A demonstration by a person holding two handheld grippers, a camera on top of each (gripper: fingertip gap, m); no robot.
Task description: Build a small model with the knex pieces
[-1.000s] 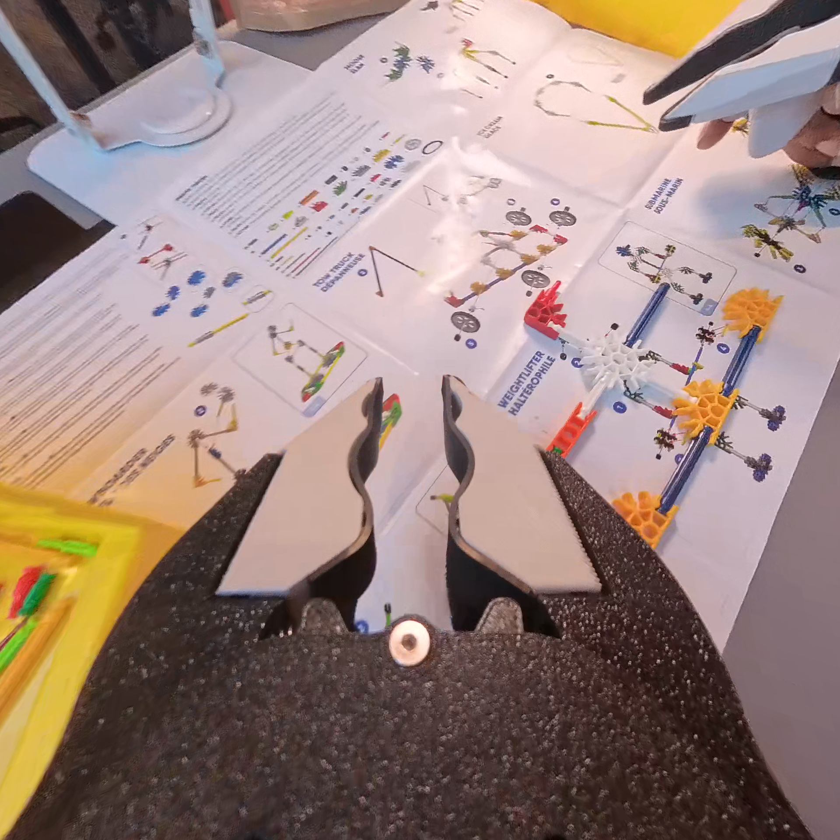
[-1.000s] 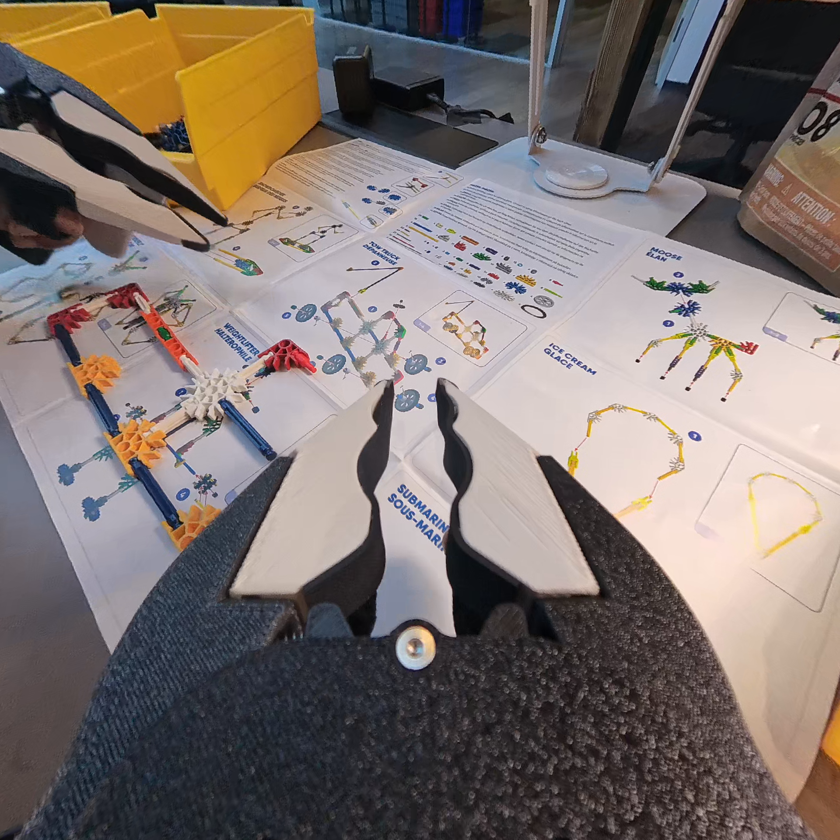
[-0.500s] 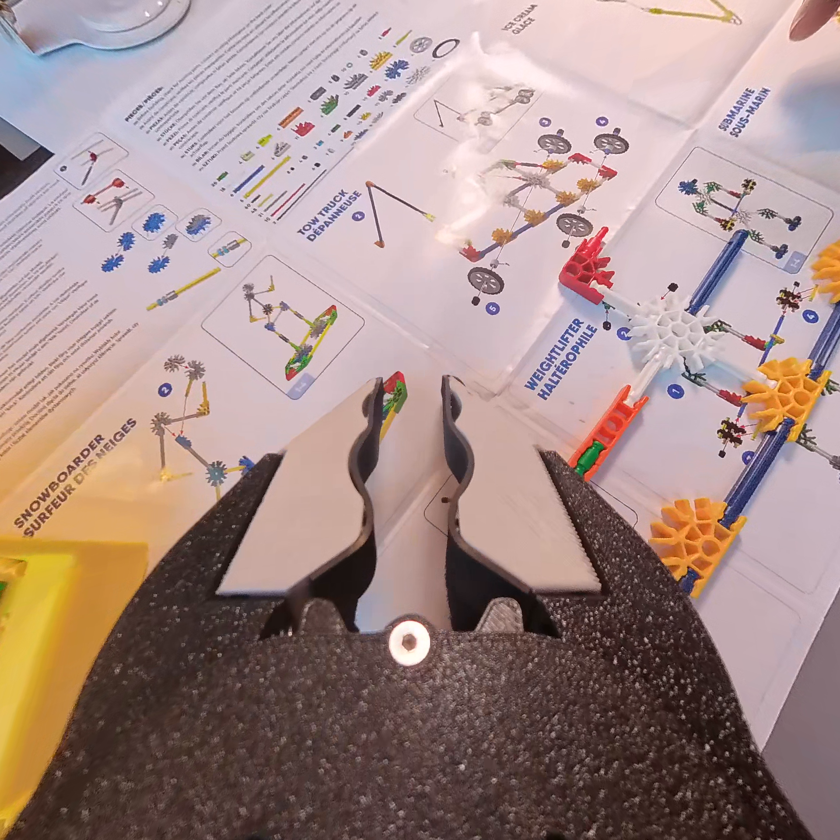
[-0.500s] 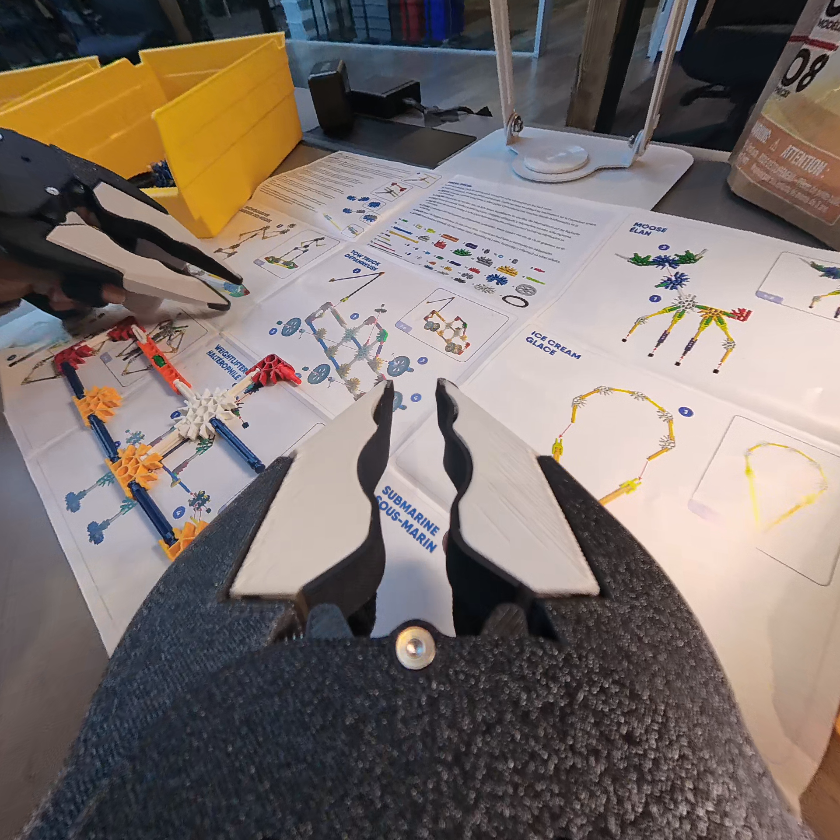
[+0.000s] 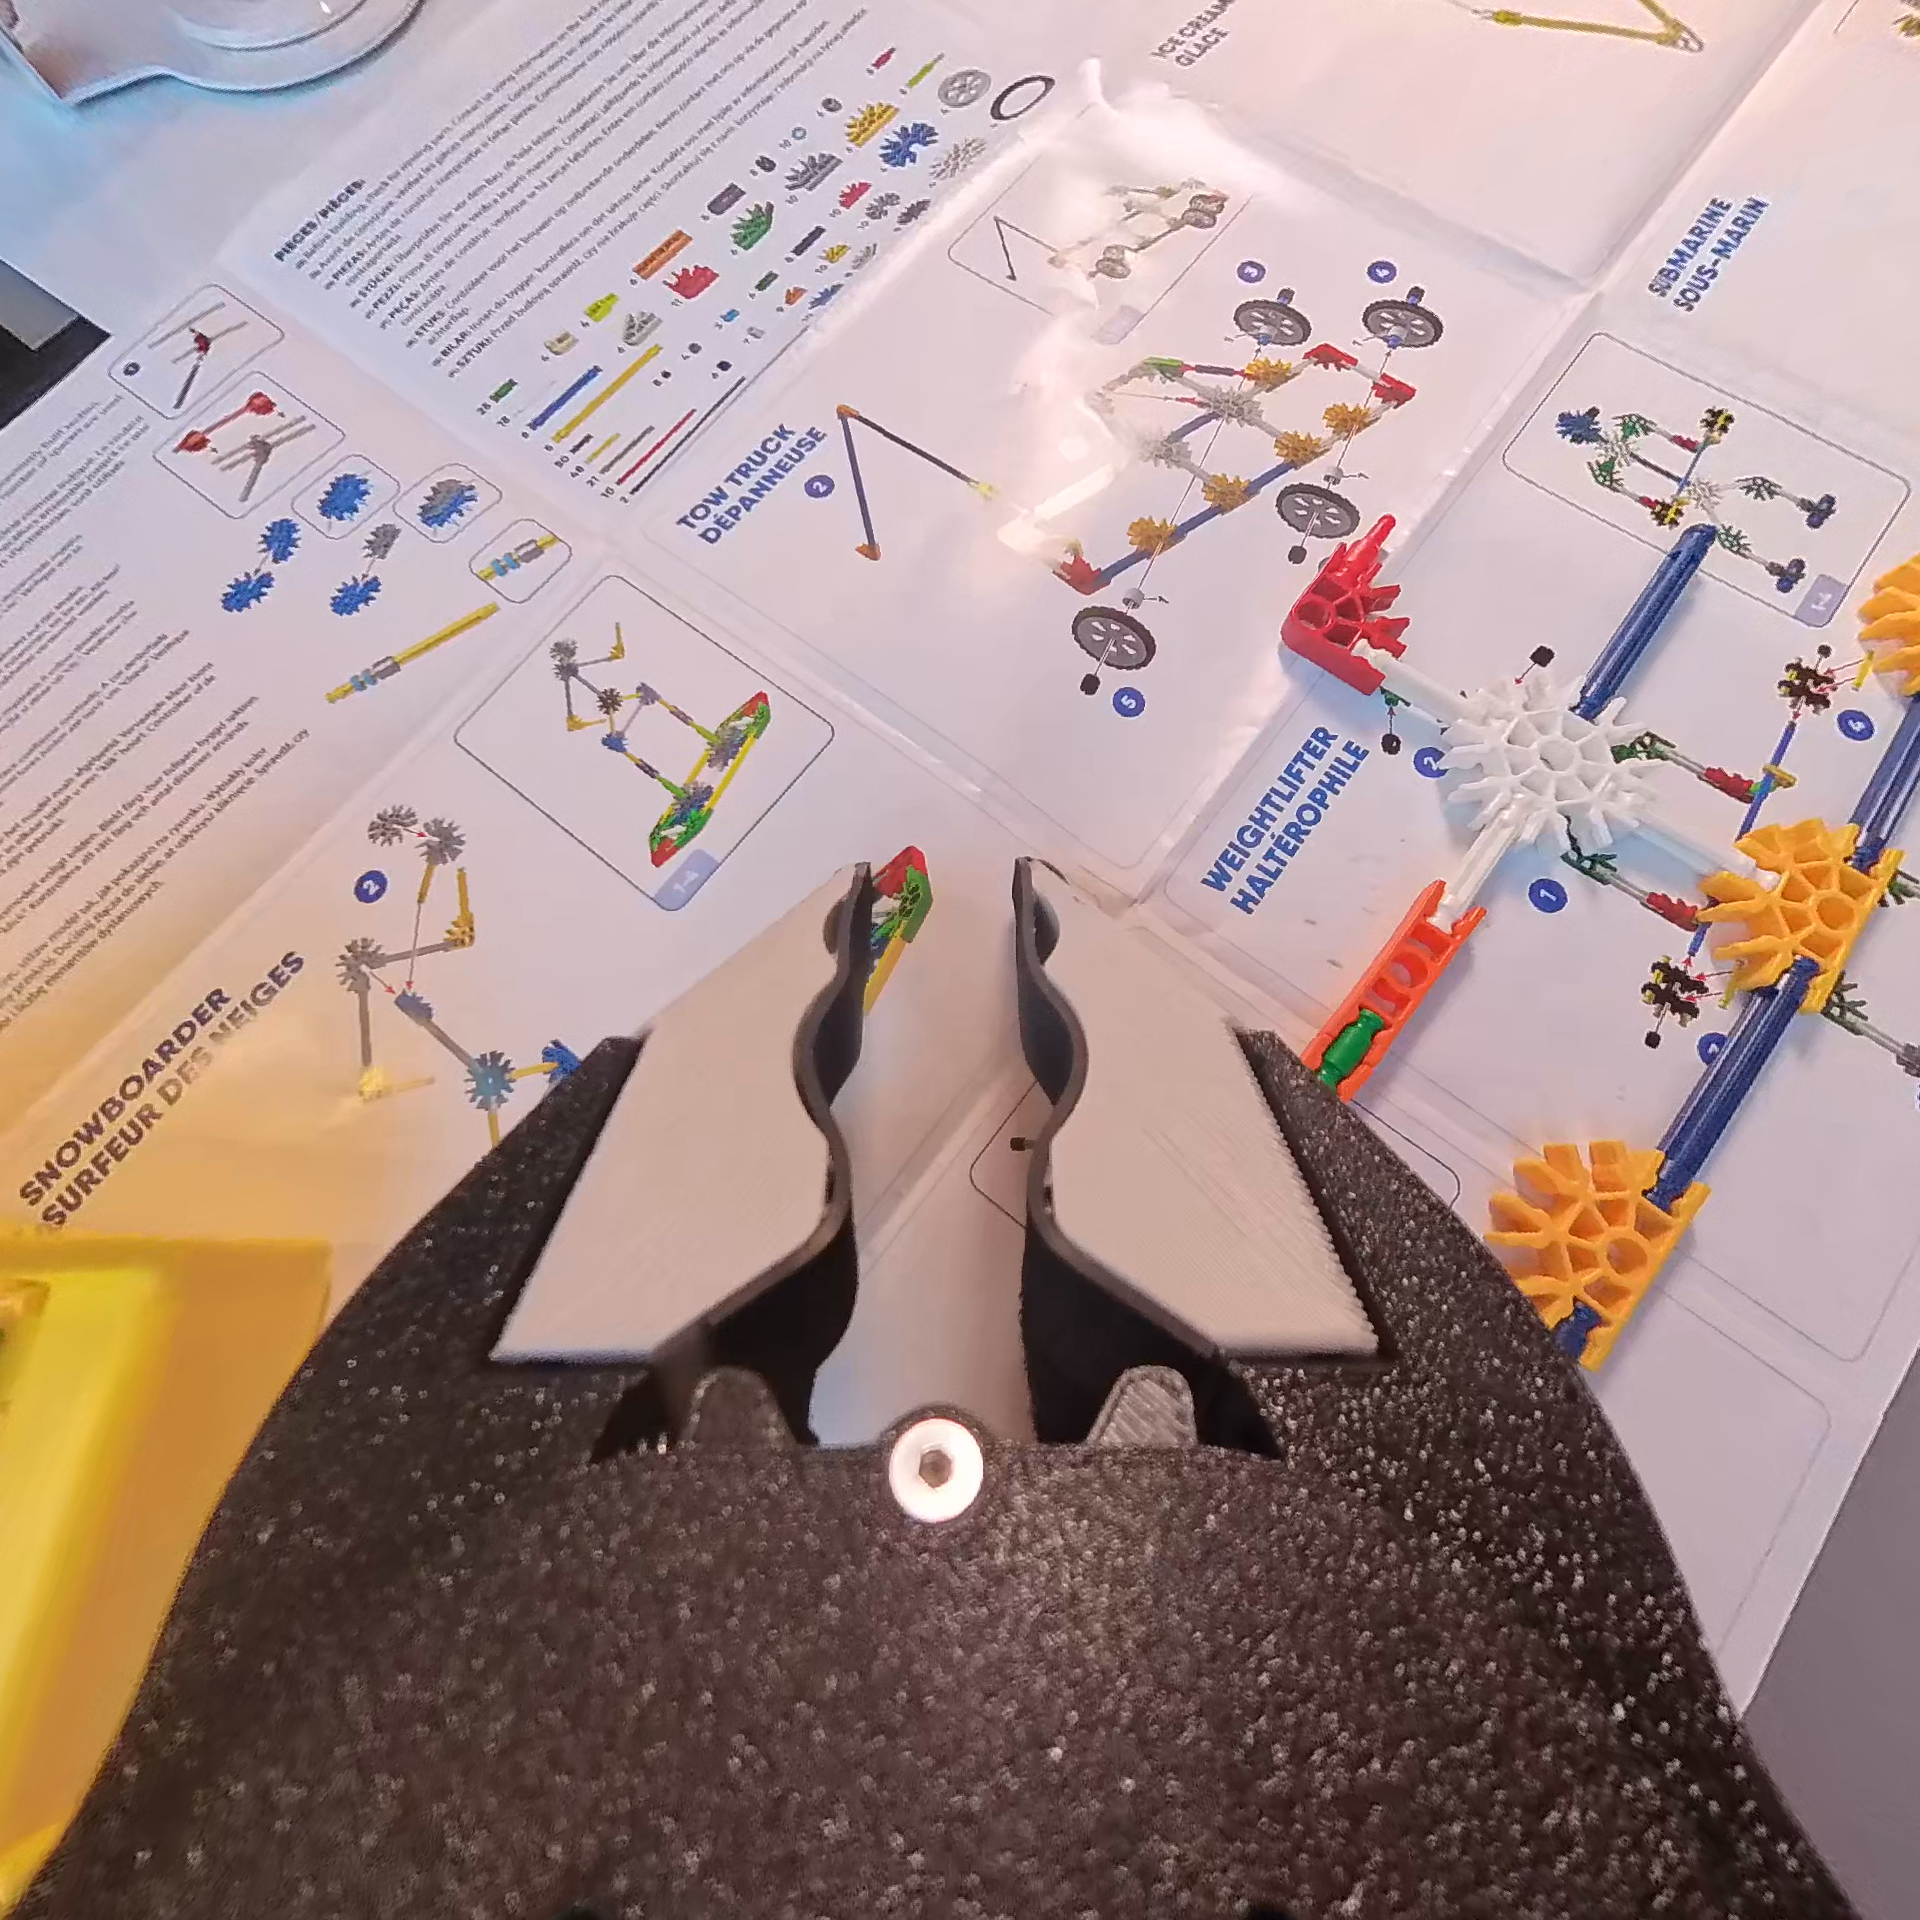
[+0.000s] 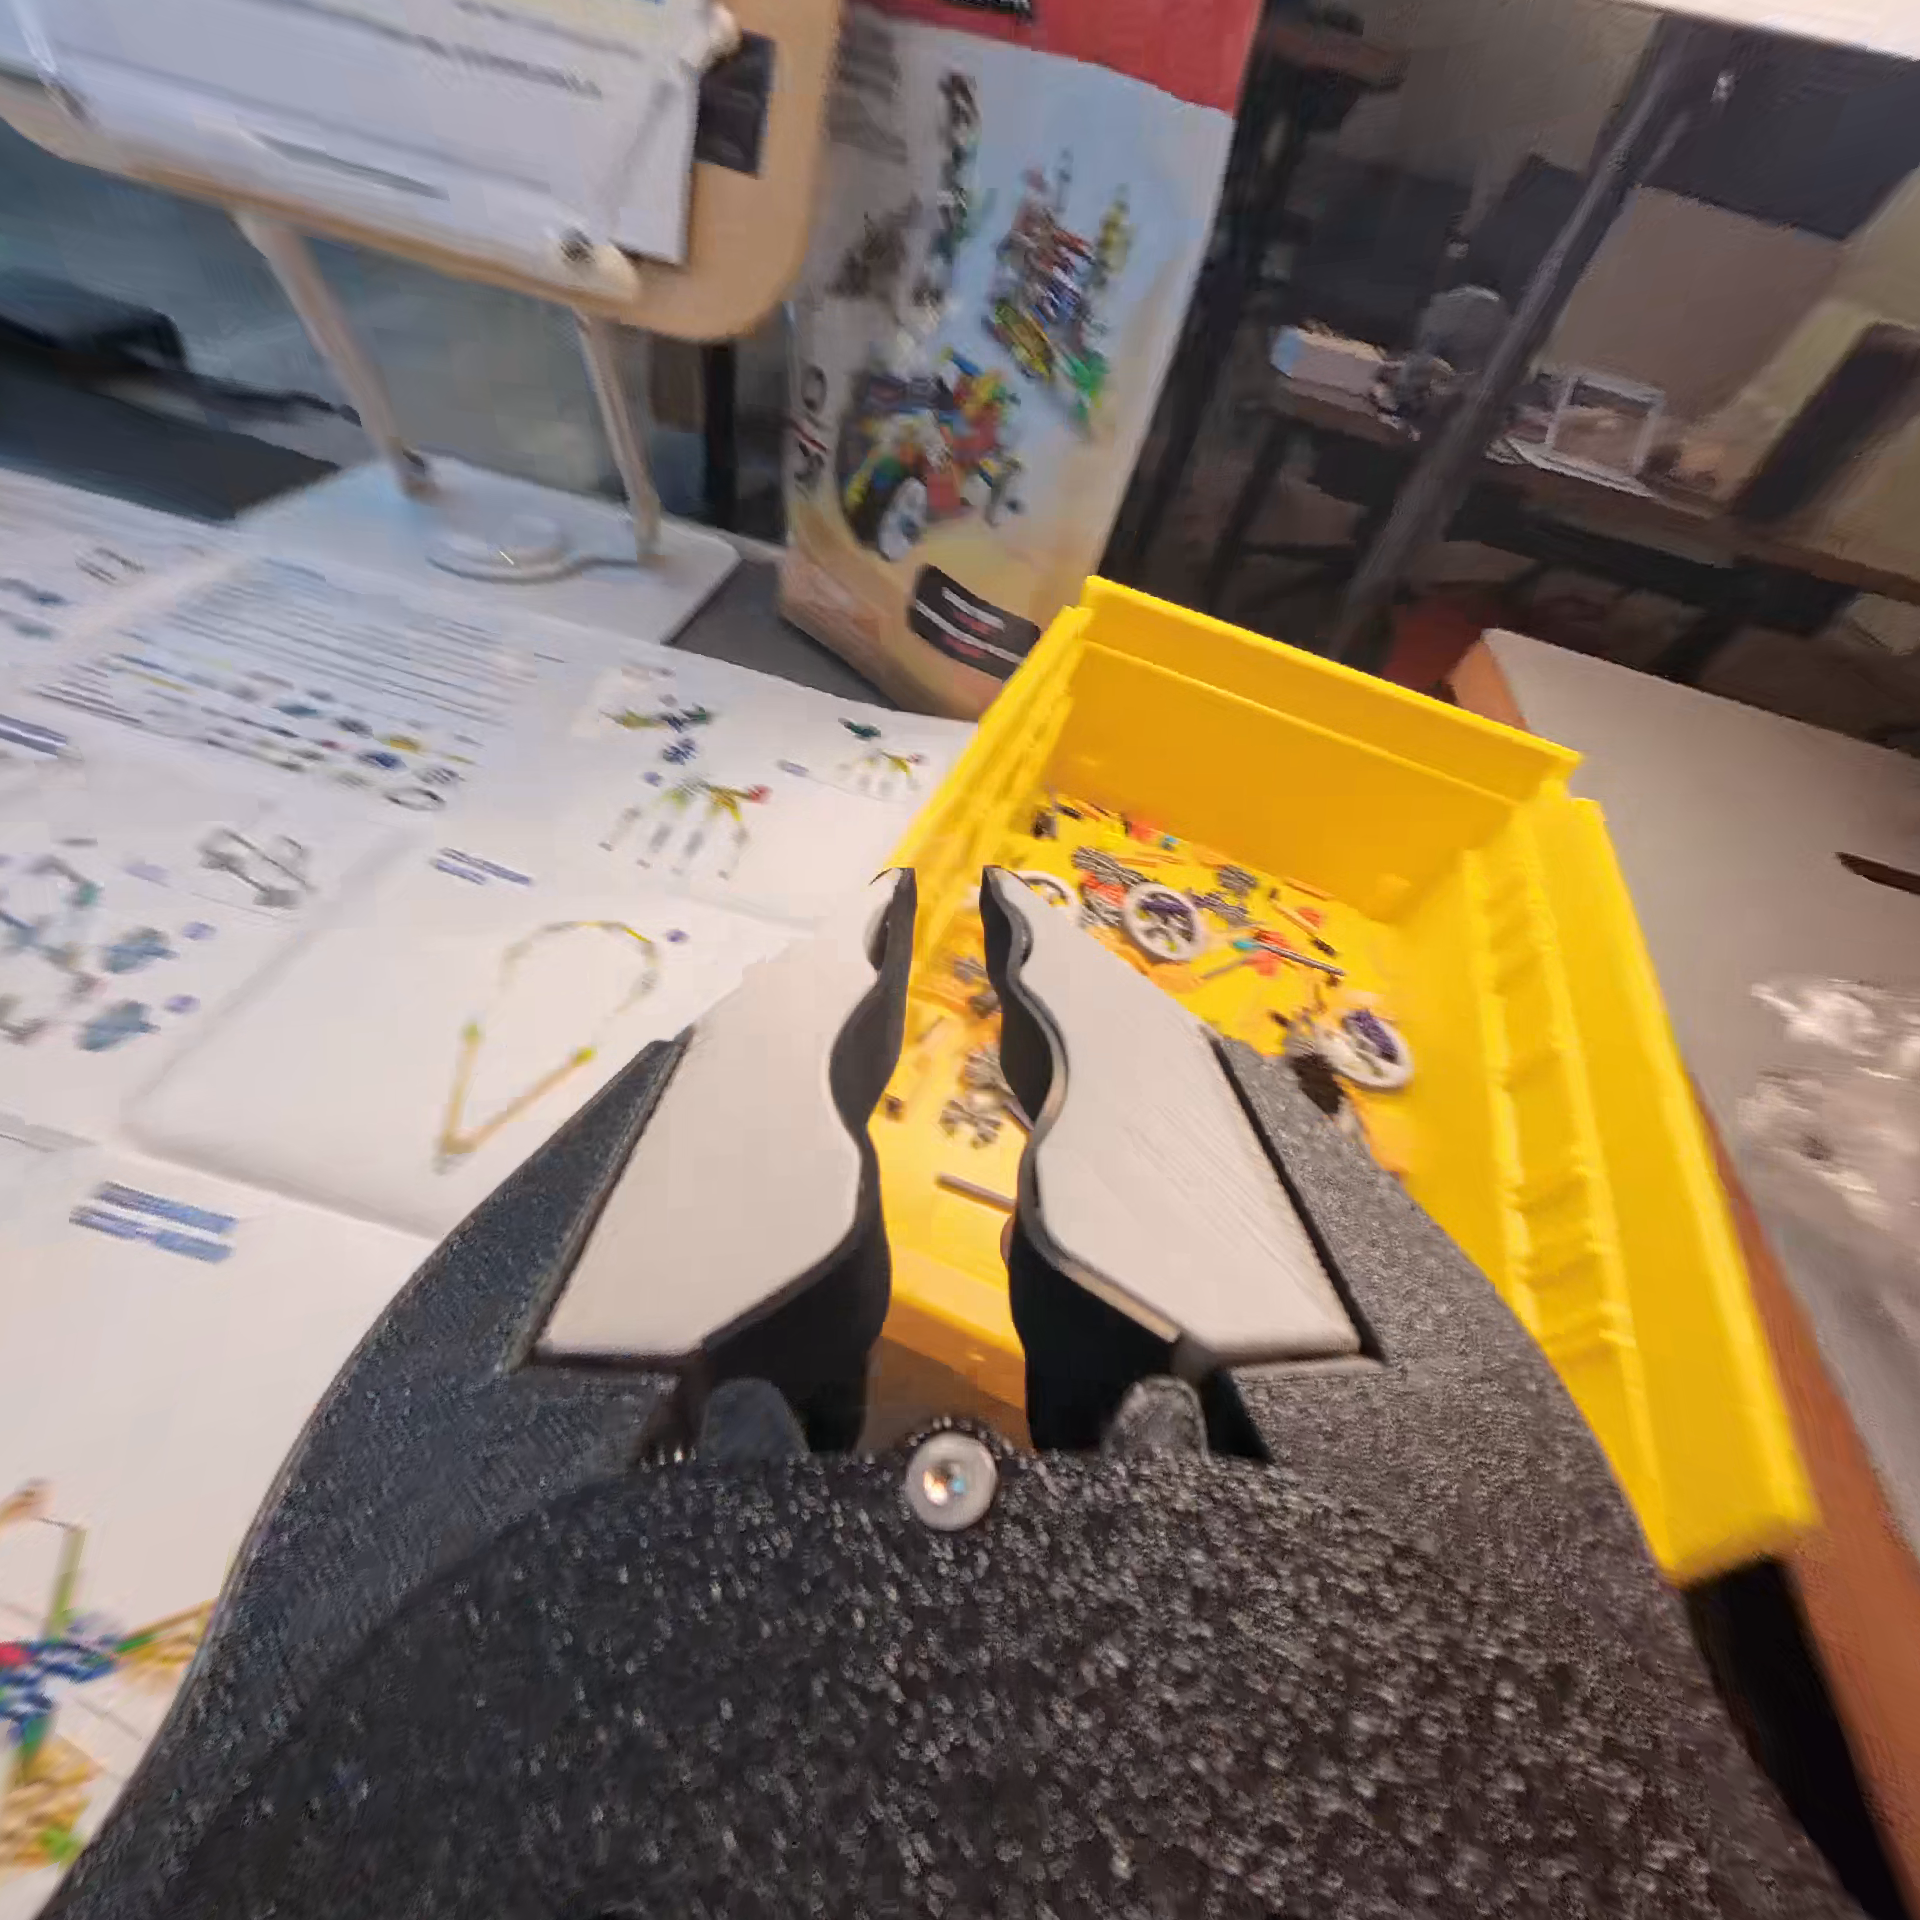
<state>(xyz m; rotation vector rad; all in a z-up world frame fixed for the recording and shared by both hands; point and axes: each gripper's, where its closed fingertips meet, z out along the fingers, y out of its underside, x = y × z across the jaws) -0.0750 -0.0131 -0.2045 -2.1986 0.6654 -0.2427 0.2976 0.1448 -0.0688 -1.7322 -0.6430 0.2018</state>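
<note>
My left gripper (image 5: pixel 940 883) is open by a narrow gap and empty, low over the printed instruction sheet (image 5: pixel 727 312). To its right a rod-and-connector model lies on the sheet: a white snowflake connector (image 5: pixel 1548 758), a red corner connector (image 5: pixel 1335 623), an orange piece (image 5: pixel 1397 966), yellow-orange connectors (image 5: pixel 1808 894) and blue rods (image 5: pixel 1642 623). My right gripper (image 6: pixel 945 888) is open by a narrow gap and empty. It points into a yellow bin (image 6: pixel 1558 1091) that holds several small parts and wheels (image 6: pixel 1164 920). This view is blurred.
A corner of another yellow bin (image 5: pixel 135 1403) is at my left gripper's lower left. A white lamp base (image 6: pixel 520 540) and a toy set box (image 6: pixel 997 364) stand behind the sheet (image 6: pixel 312 987). A crumpled clear bag (image 6: pixel 1829 1101) lies right of the bin. Tip to tip, the grippers are about 45 cm apart. To reach the orange piece (image 5: pixel 1397 966) in a straight line is about 7 cm for my left fingers, about 40 cm for my right. Between my left fingertips and the white snowflake connector (image 5: pixel 1548 758) there is roughly 10 cm.
My left gripper has moved forward and lower over the sheet, closer to the model. My right gripper has swung right from the sheet to the yellow parts bin. Each gripper has left the other's view.
</note>
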